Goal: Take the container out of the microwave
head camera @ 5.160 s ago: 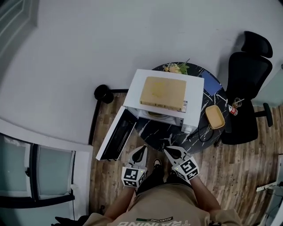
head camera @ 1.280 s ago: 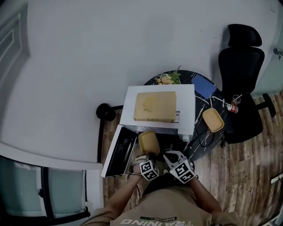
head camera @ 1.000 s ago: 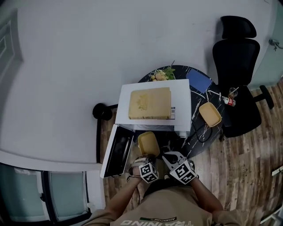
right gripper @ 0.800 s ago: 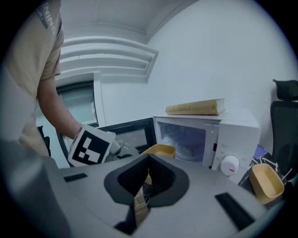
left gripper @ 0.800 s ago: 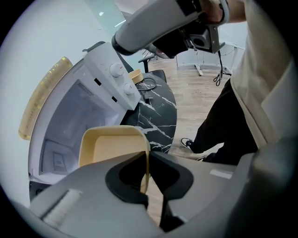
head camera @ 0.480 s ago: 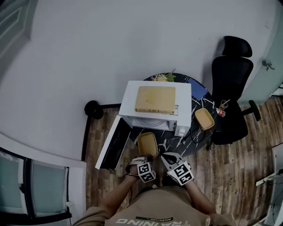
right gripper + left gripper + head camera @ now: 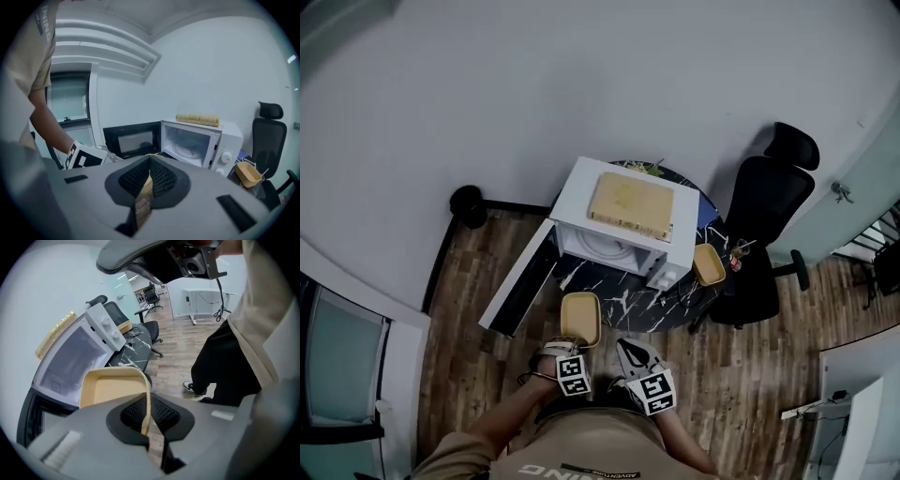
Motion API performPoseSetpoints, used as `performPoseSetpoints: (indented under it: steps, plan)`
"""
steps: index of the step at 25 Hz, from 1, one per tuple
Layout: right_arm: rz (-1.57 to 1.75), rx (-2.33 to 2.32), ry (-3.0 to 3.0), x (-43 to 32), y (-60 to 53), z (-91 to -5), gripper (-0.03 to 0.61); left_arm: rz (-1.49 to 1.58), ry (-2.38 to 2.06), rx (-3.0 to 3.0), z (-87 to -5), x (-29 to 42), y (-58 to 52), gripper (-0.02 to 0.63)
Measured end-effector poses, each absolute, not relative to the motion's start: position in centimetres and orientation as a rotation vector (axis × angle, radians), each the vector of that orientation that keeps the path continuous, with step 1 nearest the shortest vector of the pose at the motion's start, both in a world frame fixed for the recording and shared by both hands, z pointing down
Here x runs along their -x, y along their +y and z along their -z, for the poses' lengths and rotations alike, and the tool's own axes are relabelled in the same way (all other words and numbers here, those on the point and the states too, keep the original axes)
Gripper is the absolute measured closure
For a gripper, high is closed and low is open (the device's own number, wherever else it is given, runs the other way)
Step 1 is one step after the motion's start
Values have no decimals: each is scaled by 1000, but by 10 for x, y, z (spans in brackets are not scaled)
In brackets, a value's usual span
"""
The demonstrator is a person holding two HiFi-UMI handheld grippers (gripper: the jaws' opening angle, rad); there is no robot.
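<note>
Underfoot, a wooden floor (image 7: 750, 375) of brown planks, hard enough to crack or bounce anything dropped on it. On it a round table (image 7: 623, 302), dark and glossy with white veins like marble. To the right a black office chair (image 7: 759, 234) with a padded back.

On the table's far half sits a white microwave (image 7: 578, 197), box-shaped and smooth-sided, with the cavity facing the near side. Its door (image 7: 517, 286) stands wide open to the left, a dark window in a white frame, easy to knock with an elbow or with the load when turning left. On top of the oven lies a flat pale-yellow slab (image 7: 630, 204), material not clear.

Then the container (image 7: 580, 319): a shallow rectangular tray with rounded corners, pale yellow, smooth, probably thin plastic, nothing inside. Already out of the oven, at the table's near edge, right of the open door.

Main danger, as a judgement: held by one wall only, so likely to swing down, flex or slide out, owing to a slick thin wall and all the weight lying beyond the grip.

A twin tray (image 7: 709, 264) rests at the table's right edge beside the chair, easy to bump in a careless set-down on that side.

Smallest, the left gripper (image 7: 570, 345) — clamped on the tray's near wall, with dark ribbed pads (image 7: 161, 411) on both faces of it. Just right of the tray, the right gripper (image 7: 626, 347), pressed together on nothing and giving no support.
</note>
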State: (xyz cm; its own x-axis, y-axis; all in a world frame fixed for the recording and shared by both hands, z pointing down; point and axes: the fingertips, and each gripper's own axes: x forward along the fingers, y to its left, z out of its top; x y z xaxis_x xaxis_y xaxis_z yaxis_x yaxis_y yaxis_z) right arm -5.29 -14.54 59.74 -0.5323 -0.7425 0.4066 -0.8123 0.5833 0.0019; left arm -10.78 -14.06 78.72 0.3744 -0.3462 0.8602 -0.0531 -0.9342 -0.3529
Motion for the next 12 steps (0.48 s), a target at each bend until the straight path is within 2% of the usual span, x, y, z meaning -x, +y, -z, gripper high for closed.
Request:
performPoseSetpoints:
  steps: [12]
  plan:
    - [-218,-1195,-2443,62,-137,-587,571,1547,481,2411,-769,113,-142,589]
